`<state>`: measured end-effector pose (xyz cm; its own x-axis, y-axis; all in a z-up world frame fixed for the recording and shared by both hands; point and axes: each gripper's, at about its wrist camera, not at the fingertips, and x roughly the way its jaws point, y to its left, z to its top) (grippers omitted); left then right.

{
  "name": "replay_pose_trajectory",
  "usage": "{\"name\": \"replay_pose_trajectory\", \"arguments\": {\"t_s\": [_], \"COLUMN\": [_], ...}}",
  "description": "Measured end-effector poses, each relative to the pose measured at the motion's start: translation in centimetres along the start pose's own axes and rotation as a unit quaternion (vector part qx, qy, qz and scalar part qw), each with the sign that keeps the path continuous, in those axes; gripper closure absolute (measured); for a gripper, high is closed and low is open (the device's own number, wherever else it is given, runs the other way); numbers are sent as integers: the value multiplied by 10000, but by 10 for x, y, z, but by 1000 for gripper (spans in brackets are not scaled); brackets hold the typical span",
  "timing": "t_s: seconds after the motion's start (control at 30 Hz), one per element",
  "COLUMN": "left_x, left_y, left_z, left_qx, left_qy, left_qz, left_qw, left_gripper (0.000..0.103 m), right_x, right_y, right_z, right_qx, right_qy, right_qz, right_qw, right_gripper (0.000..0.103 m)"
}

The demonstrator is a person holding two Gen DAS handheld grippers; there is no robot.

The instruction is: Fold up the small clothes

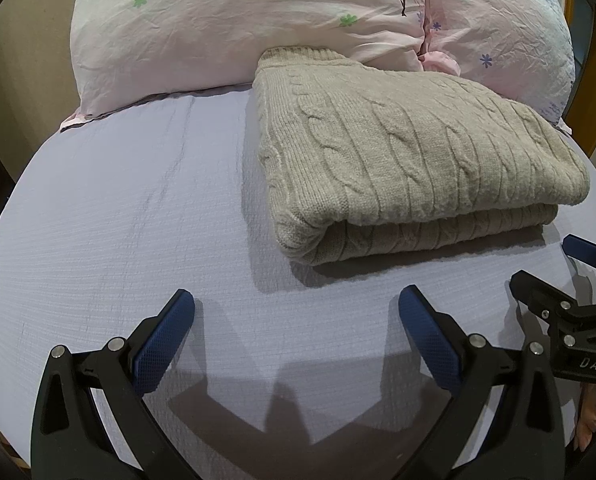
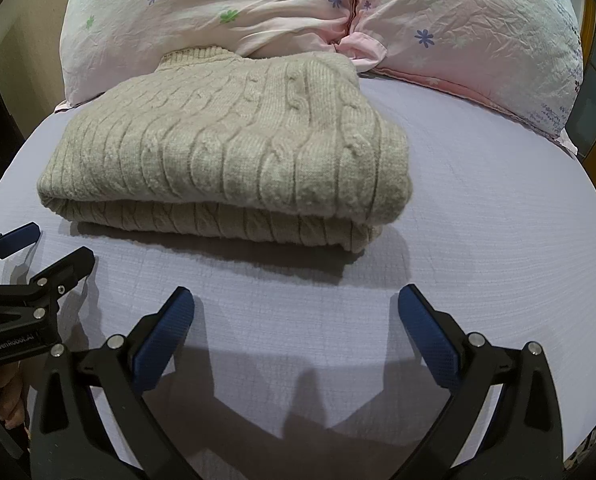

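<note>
The sweater point(image 1: 414, 160) is seen folded on the bed point(image 1: 118, 200); both grippers' jaws are held wide open, empty. If a loose edge is snagged, the fold could be undone.

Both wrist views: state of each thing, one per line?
sweater: folded, lying flat on the sheet, far edge against the pillows
left gripper: open, holding nothing, near side of the sweater
right gripper: open, holding nothing, near side of the sweater
pillows: two, side by side behind the sweater, wrinkled
sheet: spread mostly smooth
</note>
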<state>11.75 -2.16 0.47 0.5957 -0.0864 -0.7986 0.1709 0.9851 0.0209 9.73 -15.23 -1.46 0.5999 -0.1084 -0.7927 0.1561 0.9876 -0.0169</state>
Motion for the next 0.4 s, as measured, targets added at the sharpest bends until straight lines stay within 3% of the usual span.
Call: {"name": "replay_pose_trajectory", "arguments": {"t_s": [0.4], "left_x": [0], "left_y": [0], "left_z": [0], "left_qx": [0], "left_qy": [-2], "left_qz": [0], "left_qw": [10000], "left_gripper": [1], "right_x": [0], "right_y": [0], "right_z": [0], "right_qx": [3], "right_qy": [-2], "right_qz": [-2], "right_qw": [10000], "right_gripper": [2]}}
